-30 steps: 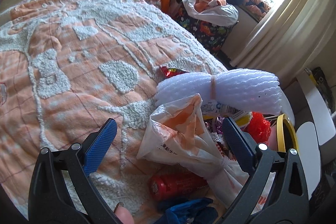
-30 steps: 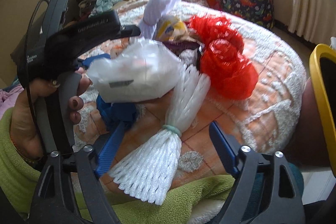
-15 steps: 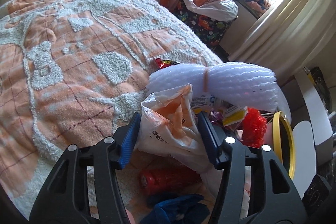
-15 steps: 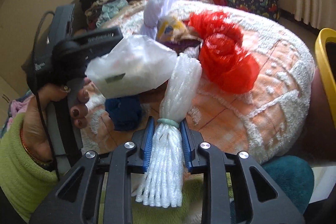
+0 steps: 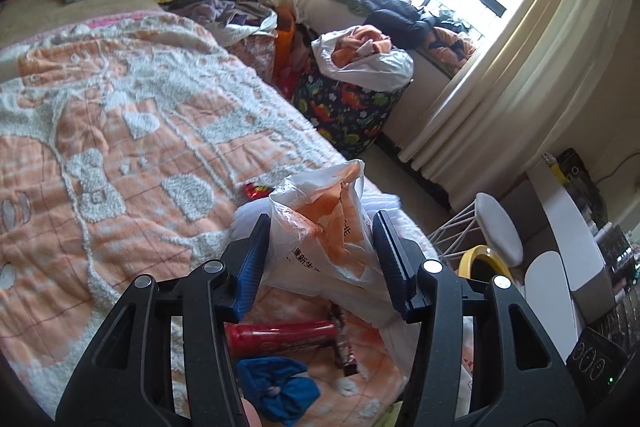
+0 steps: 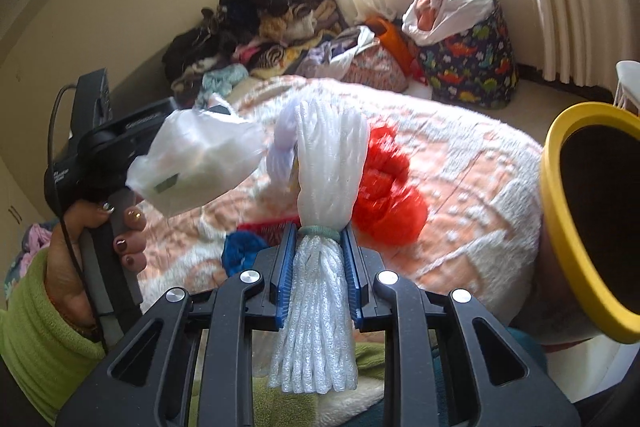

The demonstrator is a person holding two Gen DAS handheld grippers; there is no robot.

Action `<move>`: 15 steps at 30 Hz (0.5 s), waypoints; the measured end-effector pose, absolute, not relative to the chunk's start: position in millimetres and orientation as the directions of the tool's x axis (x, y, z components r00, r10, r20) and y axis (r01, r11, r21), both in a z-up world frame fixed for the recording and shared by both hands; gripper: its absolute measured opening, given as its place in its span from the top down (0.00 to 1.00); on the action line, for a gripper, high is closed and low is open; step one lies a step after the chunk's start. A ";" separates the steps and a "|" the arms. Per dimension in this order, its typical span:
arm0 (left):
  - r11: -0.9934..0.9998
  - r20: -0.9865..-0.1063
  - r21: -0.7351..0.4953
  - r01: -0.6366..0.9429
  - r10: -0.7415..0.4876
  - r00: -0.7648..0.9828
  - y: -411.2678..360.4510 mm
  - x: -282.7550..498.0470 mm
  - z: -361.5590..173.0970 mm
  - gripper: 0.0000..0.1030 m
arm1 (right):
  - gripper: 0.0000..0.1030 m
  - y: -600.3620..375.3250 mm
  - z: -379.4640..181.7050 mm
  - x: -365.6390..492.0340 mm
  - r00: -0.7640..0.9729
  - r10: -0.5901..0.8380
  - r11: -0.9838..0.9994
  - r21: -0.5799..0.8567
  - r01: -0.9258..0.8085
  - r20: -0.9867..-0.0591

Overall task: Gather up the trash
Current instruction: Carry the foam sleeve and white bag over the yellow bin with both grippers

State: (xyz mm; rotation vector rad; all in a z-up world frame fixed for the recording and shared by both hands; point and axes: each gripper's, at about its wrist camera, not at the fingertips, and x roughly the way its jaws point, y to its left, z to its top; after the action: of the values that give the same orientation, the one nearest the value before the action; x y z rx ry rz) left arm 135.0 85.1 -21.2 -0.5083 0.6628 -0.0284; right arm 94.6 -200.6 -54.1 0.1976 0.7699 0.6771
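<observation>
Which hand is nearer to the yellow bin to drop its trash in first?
Probably the right. In the right wrist view the yellow bin looms large just beside the right gripper, clamped on the white foam net bundle. In the left wrist view, the left gripper holds the plastic bag with the bin looking smaller, farther off.

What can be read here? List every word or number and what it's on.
Nothing reads for certain.
On the plastic bag: black Chinese characters, too small.
On the red tube: pale print, blurred.
On the black casing: a raised word, unreadable.
</observation>
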 end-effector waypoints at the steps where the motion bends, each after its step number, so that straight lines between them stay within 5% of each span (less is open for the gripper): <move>1: 0.880 -0.574 -0.459 -0.124 -0.187 0.797 82.4 134.4 -17.3 0.58 | 0.79 -204.5 -51.9 96.1 0.529 0.628 0.775 0.402 -0.487 -0.570; 15: 0.920 -0.532 -0.392 -0.012 -0.216 0.819 19.5 139.7 6.7 0.58 | 0.79 -269.6 -30.3 111.5 0.667 0.548 0.833 0.407 -0.376 -0.505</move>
State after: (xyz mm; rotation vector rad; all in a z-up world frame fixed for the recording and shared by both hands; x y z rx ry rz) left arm 139.7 19.5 6.7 -0.3941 0.6051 -0.1120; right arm 111.5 -269.6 -30.3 0.2800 0.6575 0.5286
